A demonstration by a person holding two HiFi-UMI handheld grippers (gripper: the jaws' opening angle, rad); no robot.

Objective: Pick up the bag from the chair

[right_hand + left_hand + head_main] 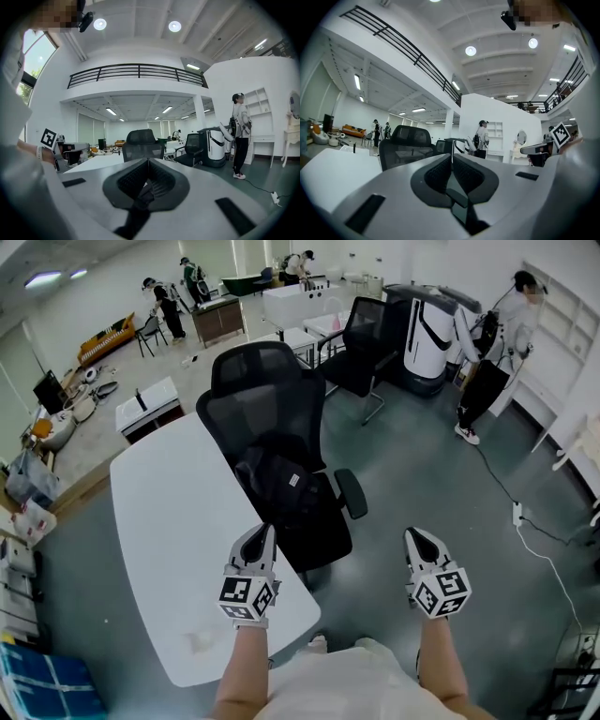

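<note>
A black bag (281, 486) lies on the seat of a black mesh office chair (265, 390) that stands by a white table (164, 521). My left gripper (263, 532) is shut and empty, its tips just short of the chair seat's near edge. My right gripper (415, 538) is shut and empty too, over the grey floor to the right of the chair. The chair's back (404, 145) rises beyond the closed left gripper (452, 157) in the left gripper view. Past the closed right gripper (147, 161), the same chair (142, 144) shows in the right gripper view.
A second black chair (361, 348) and a white-and-black machine (428, 338) stand behind. A person (487, 357) stands at the right by white shelving. A cable with a power strip (517, 514) lies on the floor at right. More people and desks fill the far room.
</note>
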